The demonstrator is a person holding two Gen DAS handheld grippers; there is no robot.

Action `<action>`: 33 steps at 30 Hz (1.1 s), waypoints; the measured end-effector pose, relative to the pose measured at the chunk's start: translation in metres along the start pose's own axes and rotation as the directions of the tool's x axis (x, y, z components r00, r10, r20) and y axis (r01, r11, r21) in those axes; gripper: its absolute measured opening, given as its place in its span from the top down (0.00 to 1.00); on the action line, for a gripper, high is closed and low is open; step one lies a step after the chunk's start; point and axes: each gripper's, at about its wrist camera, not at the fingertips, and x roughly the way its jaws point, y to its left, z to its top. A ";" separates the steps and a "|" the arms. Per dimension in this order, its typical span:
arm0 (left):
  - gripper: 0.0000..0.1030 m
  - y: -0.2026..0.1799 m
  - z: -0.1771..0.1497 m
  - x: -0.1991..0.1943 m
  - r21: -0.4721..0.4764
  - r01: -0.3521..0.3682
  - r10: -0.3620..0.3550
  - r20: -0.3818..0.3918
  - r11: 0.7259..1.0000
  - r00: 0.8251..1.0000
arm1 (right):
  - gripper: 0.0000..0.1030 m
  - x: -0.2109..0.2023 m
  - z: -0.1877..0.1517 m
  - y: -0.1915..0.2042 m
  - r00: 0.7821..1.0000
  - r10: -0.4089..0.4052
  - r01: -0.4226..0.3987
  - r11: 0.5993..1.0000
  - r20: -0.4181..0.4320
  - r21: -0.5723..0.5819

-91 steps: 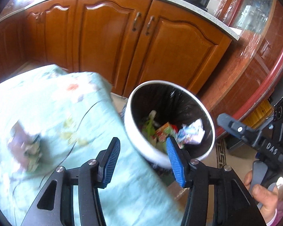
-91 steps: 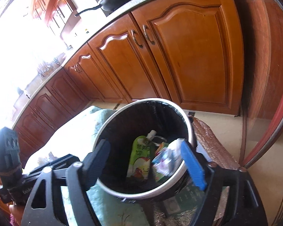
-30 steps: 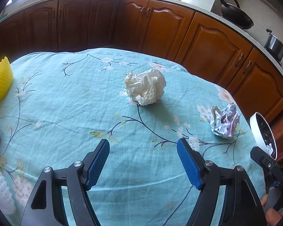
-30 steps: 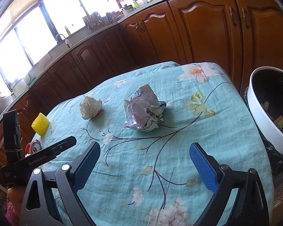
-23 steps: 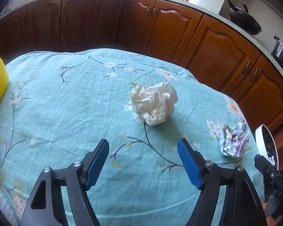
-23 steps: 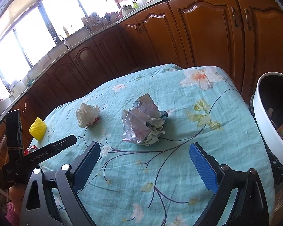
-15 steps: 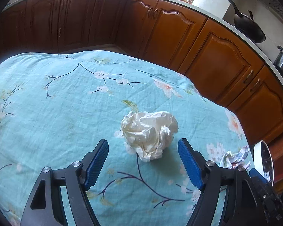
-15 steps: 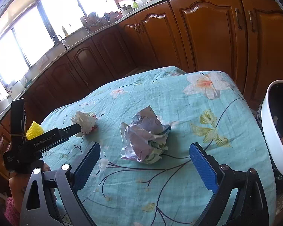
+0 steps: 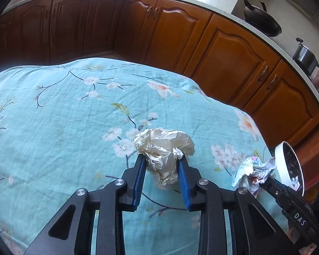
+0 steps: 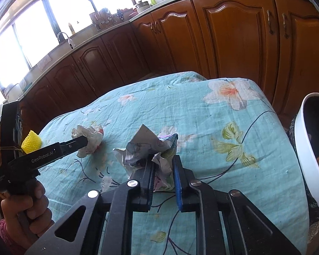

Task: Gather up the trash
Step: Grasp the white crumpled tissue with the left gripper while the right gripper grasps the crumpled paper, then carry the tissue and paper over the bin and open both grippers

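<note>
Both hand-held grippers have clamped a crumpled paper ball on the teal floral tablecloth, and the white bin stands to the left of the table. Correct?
Not quite: the white bin stands to the right of the table, as the right wrist view shows. The rest holds.

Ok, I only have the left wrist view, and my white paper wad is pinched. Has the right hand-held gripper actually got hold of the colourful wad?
Observer: Yes. The right hand-held gripper has just been closing its jaws, and its blue pads now squeeze the colourful wad from both sides.
Operator: Is there any trash on the table that I can't see?
Observer: A yellow ridged thing sits near the table's far left edge, past your white paper wad. I cannot tell what it is.
Operator: Who's holding my gripper?
Observer: A person's hand with a pink cuff grips its handle.
</note>
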 end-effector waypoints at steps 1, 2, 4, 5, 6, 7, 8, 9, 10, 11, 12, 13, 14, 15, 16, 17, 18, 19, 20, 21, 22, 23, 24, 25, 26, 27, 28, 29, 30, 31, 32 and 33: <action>0.73 -0.005 -0.004 -0.003 0.015 0.011 -0.011 -0.001 1.000 1.000 | 0.85 -0.004 -0.002 -0.001 1.000 0.004 -0.004 1.000 0.003 0.001; 0.73 -0.011 -0.009 -0.009 0.031 0.018 -0.018 0.000 0.999 1.000 | 0.85 -0.008 -0.003 -0.002 1.000 0.008 -0.008 1.000 0.006 0.005; 0.73 -0.023 -0.019 -0.016 0.074 0.027 -0.027 -0.001 0.997 1.000 | 0.85 -0.019 -0.007 -0.004 1.000 0.012 -0.013 1.000 0.013 0.014; 0.73 -0.030 -0.024 -0.020 0.097 0.033 -0.033 -0.003 0.995 0.999 | 0.85 -0.023 -0.008 -0.006 1.000 0.014 -0.014 1.000 0.017 0.019; 0.73 -0.036 -0.029 -0.024 0.115 0.038 -0.038 -0.004 0.993 0.999 | 0.85 -0.029 -0.010 -0.008 1.000 0.014 -0.015 1.000 0.021 0.025; 0.73 -0.042 -0.033 -0.027 0.130 0.040 -0.040 -0.004 0.991 0.999 | 0.85 -0.034 -0.011 -0.011 1.000 0.013 -0.014 0.999 0.026 0.030; 0.73 -0.047 -0.036 -0.030 0.140 0.044 -0.043 -0.006 0.989 0.999 | 0.85 -0.037 -0.012 -0.015 0.999 0.013 -0.014 0.999 0.031 0.035; 0.72 -0.051 -0.039 -0.032 0.153 0.051 -0.050 -0.009 0.987 0.999 | 0.85 -0.042 -0.013 -0.018 0.999 0.011 -0.013 0.999 0.037 0.041; 0.72 -0.056 -0.042 -0.035 0.163 0.057 -0.055 -0.011 0.985 0.998 | 0.85 -0.047 -0.015 -0.021 0.999 0.009 -0.011 0.999 0.042 0.045; 0.72 -0.061 -0.045 -0.039 0.173 0.061 -0.060 -0.013 0.983 0.998 | 0.85 -0.053 -0.017 -0.024 0.999 0.006 -0.009 0.999 0.049 0.050; 0.72 -0.065 -0.047 -0.040 0.182 0.067 -0.065 -0.017 0.981 0.998 | 0.85 -0.057 -0.018 -0.027 0.999 0.004 -0.007 0.998 0.054 0.056; 0.72 -0.070 -0.050 -0.042 0.191 0.074 -0.071 -0.022 0.979 0.997 | 0.85 -0.062 -0.020 -0.030 0.998 0.004 -0.007 0.998 0.059 0.063; 0.72 -0.075 -0.051 -0.045 0.197 0.082 -0.079 -0.026 0.977 0.997 | 0.85 -0.067 -0.021 -0.034 0.998 0.004 -0.009 0.997 0.064 0.071; 0.72 -0.080 -0.053 -0.047 0.204 0.091 -0.086 -0.031 0.975 0.996 | 0.85 -0.073 -0.021 -0.039 0.998 0.004 -0.010 0.997 0.070 0.079; 0.72 -0.085 -0.055 -0.048 0.213 0.100 -0.094 -0.035 0.972 0.995 | 0.85 -0.078 -0.022 -0.042 0.997 0.002 -0.008 0.996 0.077 0.084; 0.72 -0.093 -0.057 -0.050 0.223 0.103 -0.097 -0.038 0.969 0.995 | 0.85 -0.083 -0.023 -0.045 0.996 -0.001 -0.006 0.996 0.085 0.089; 0.72 -0.098 -0.058 -0.051 0.233 0.107 -0.100 -0.041 0.967 0.994 | 0.85 -0.089 -0.024 -0.049 0.996 -0.003 -0.006 0.995 0.094 0.097; 0.72 -0.104 -0.059 -0.051 0.242 0.113 -0.105 -0.044 0.964 0.993 | 0.85 -0.095 -0.025 -0.052 0.995 -0.005 -0.005 0.995 0.101 0.103; 0.72 -0.110 -0.060 -0.051 0.250 0.120 -0.112 -0.048 0.961 0.993 | 0.85 -0.100 -0.026 -0.055 0.994 -0.010 -0.002 0.994 0.109 0.108; 0.72 -0.116 -0.061 -0.051 0.258 0.124 -0.115 -0.050 0.958 0.992 | 0.85 -0.104 -0.026 -0.059 0.993 -0.015 0.002 0.994 0.115 0.113; 0.72 -0.121 -0.062 -0.051 0.267 0.128 -0.119 -0.051 0.955 0.992 | 0.85 -0.109 -0.028 -0.063 0.992 -0.019 0.004 0.993 0.122 0.120; 0.72 -0.127 -0.064 -0.052 0.277 0.132 -0.122 -0.052 0.952 0.991 | 0.85 -0.113 -0.028 -0.067 0.992 -0.023 0.006 0.992 0.127 0.127; 0.72 -0.133 -0.065 -0.052 0.286 0.135 -0.125 -0.053 0.949 0.991 | 0.85 -0.118 -0.030 -0.072 0.991 -0.027 0.009 0.991 0.132 0.135; 0.72 -0.138 -0.066 -0.052 0.295 0.139 -0.128 -0.055 0.946 0.990 | 0.85 -0.122 -0.031 -0.076 0.990 -0.030 0.011 0.990 0.138 0.142; 0.72 -0.144 -0.068 -0.053 0.305 0.144 -0.133 -0.059 0.942 0.989 | 0.85 -0.126 -0.032 -0.080 0.989 -0.035 0.013 0.989 0.144 0.149; 0.72 -0.149 -0.069 -0.053 0.313 0.147 -0.135 -0.060 0.938 0.989 | 0.85 -0.130 -0.034 -0.085 0.988 -0.040 0.017 0.988 0.149 0.156; 0.72 -0.154 -0.070 -0.054 0.321 0.150 -0.138 -0.061 0.935 0.989 | 0.85 -0.134 -0.036 -0.089 0.987 -0.044 0.019 0.986 0.152 0.163; 0.72 -0.158 -0.071 -0.055 0.329 0.156 -0.143 -0.063 0.931 0.988 | 0.85 -0.137 -0.037 -0.093 0.987 -0.047 0.021 0.985 0.155 0.169; 0.72 -0.162 -0.072 -0.055 0.334 0.160 -0.147 -0.065 0.929 0.987 | 0.85 -0.140 -0.039 -0.097 0.986 -0.053 0.025 0.984 0.157 0.175; 0.72 -0.166 -0.073 -0.056 0.339 0.165 -0.150 -0.068 0.926 0.986 | 0.85 -0.143 -0.041 -0.101 0.985 -0.058 0.029 0.983 0.160 0.179; 0.72 -0.170 -0.075 -0.056 0.343 0.170 -0.155 -0.071 0.924 0.985 | 0.85 -0.146 -0.042 -0.104 0.985 -0.063 0.033 0.983 0.162 0.183; 0.72 -0.173 -0.076 -0.056 0.347 0.174 -0.158 -0.074 0.921 0.985 | 0.85 -0.149 -0.044 -0.107 0.984 -0.067 0.036 0.982 0.163 0.187</action>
